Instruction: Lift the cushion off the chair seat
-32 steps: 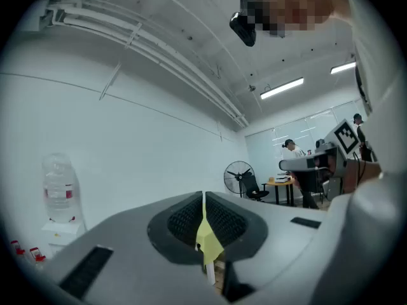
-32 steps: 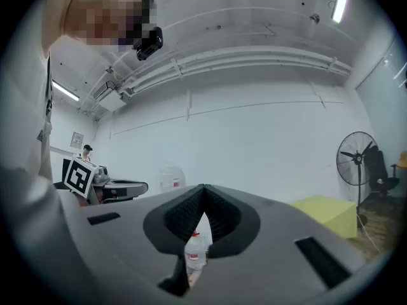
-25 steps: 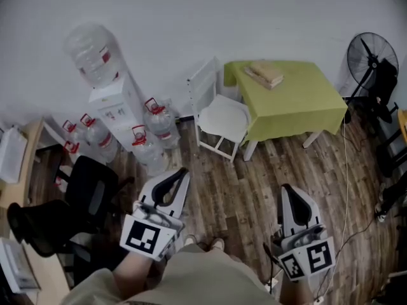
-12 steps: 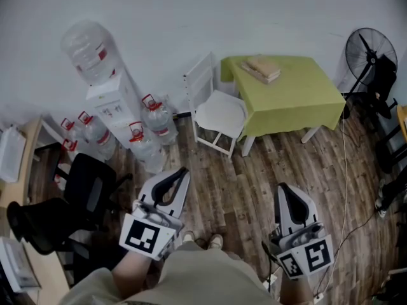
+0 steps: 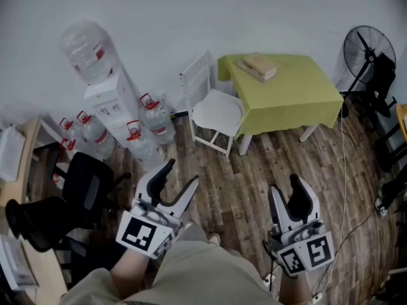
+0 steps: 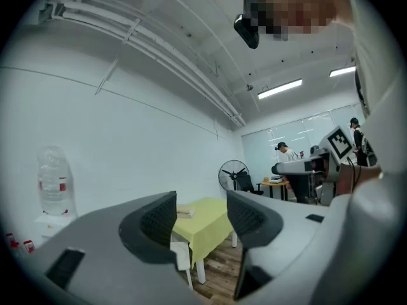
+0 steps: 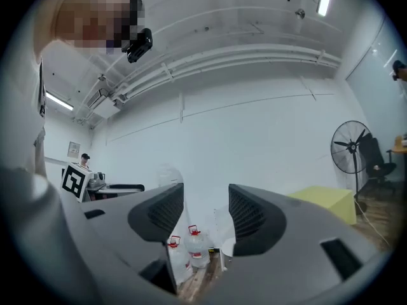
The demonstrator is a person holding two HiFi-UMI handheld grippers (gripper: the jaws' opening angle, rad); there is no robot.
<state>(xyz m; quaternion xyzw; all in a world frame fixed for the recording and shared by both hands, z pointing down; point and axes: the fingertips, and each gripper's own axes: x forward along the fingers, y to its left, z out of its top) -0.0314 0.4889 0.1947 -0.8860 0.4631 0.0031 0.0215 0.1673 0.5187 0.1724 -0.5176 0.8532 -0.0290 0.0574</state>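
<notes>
Left gripper (image 5: 181,173) and right gripper (image 5: 286,186) had just spread their jaws, both empty, white cushion (image 5: 217,113) lay on chair (image 5: 197,81) at twelve o'clock, well apart.

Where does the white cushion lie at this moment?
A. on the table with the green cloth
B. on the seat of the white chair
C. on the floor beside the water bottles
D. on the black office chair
B: in the head view the cushion rests flat on the seat of the white chair, which stands beside the green table.
</notes>
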